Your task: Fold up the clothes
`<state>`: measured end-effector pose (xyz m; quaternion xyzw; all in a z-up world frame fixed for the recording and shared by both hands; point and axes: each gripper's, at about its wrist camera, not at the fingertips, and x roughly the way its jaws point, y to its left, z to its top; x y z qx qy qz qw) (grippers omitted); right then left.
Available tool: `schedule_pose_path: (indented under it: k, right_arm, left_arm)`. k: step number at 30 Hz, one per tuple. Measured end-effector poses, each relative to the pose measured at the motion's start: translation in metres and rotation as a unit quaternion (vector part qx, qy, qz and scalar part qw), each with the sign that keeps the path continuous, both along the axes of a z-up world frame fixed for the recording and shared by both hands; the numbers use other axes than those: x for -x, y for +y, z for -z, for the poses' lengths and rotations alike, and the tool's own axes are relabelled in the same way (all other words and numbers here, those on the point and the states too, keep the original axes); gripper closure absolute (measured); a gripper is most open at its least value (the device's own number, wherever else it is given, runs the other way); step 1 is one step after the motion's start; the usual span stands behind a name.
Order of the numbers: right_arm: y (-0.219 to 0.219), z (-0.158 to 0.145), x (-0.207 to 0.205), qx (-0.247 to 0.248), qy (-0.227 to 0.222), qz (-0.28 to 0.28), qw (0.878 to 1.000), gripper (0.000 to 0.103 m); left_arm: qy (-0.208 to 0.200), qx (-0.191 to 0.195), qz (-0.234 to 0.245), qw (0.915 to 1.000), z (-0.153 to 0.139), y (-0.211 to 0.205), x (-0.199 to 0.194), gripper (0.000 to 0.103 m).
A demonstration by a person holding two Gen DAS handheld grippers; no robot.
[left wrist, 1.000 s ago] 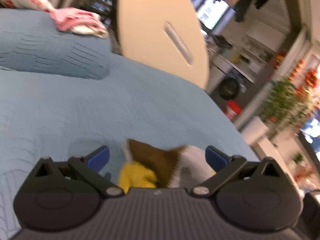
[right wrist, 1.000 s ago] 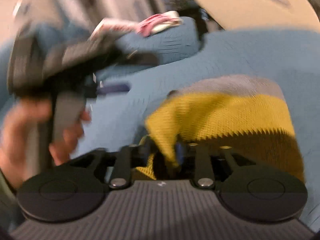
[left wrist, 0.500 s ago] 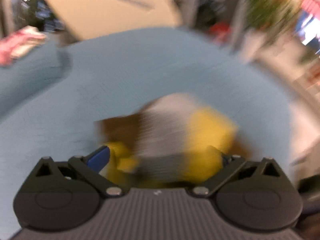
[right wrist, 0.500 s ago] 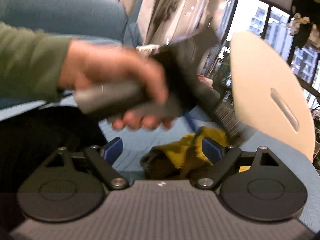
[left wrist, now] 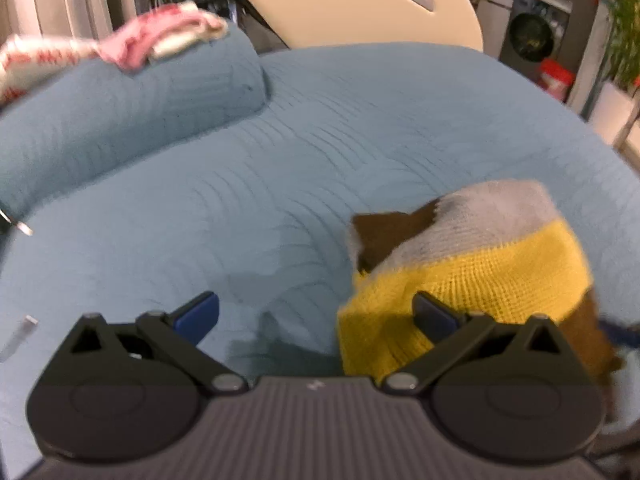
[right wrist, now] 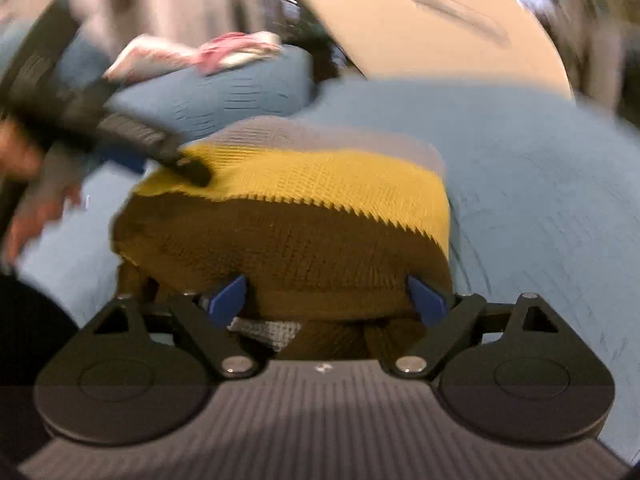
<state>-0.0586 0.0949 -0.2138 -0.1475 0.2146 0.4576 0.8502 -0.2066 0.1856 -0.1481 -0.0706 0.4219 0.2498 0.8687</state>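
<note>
Folded knit sweater (left wrist: 472,268) (grey, yellow, brown bands) is lying on the blue bedspread (left wrist: 320,152), to the right of centre in my left wrist view and dead ahead in the right wrist view (right wrist: 288,216).

Left tool (left wrist: 316,312): jaws wide apart, nothing gripped. Its left finger is over bare bedspread; the right finger overlaps the sweater's yellow band in the picture, contact unclear. In the right wrist view the left tool (right wrist: 192,168) comes in blurred from the upper left, tip at the sweater's yellow corner, with the hand (right wrist: 28,184) behind it.

Right tool (right wrist: 328,300): jaws wide apart, fingers straddling the sweater's near brown edge. Fabric sits between them but I can't see the pads pressing on it, so I read it as not gripping.

Further back: a blue pillow (left wrist: 120,108) at the head of the bed with a pink-and-white cloth (left wrist: 160,40) on top, and a beige rounded board (left wrist: 360,0) standing past the bed. Right wrist view is motion-blurred.
</note>
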Motion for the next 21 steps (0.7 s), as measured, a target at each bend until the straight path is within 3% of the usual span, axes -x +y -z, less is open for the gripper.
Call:
schedule_pose_path:
  k: [5,7,9,10,12,14,16,18,21]
  right_arm:
    - [-0.039,0.001,-0.030,-0.089,0.032,0.124,0.988,0.012]
    - [-0.027,0.018,-0.044,-0.033,0.077,0.105,0.991,0.015]
    - [-0.026,0.033,-0.049,-0.016,0.121,0.068,0.990,0.015]
    - [-0.030,0.032,-0.050,-0.036,0.132,0.061,0.989,0.015]
    - [-0.035,0.030,-0.048,-0.059,0.130,0.065,0.988,0.014]
    - [-0.059,0.027,-0.041,-0.088,0.123,0.075,0.986,0.014]
    - [-0.074,0.028,-0.040,-0.098,0.133,0.071,0.984,0.014]
    - [-0.076,0.032,-0.045,-0.095,0.137,0.070,0.984,0.014]
    - [-0.089,0.036,-0.052,-0.102,0.136,0.093,0.981,0.014]
  left_arm:
    - [0.015,0.003,-0.002,0.9999,-0.006,0.000,0.005,0.000]
    - [0.009,0.003,-0.002,1.0000,-0.008,0.000,0.005,0.003]
    - [-0.036,0.013,-0.001,0.9993,-0.025,-0.009,0.011,0.003]
    - [-0.053,0.018,0.002,0.9984,-0.031,-0.015,0.015,0.001]
    - [-0.109,0.019,0.022,0.9936,-0.050,-0.035,0.020,0.000]
    - [-0.134,0.015,0.062,0.9889,-0.059,-0.055,0.018,0.000]
    - [-0.126,-0.016,0.116,0.9851,-0.059,-0.081,0.004,0.000]
    - [-0.071,-0.059,0.129,0.9873,-0.042,-0.098,-0.017,0.000]
    - [0.008,-0.058,0.131,0.9897,-0.004,-0.101,-0.040,0.000]
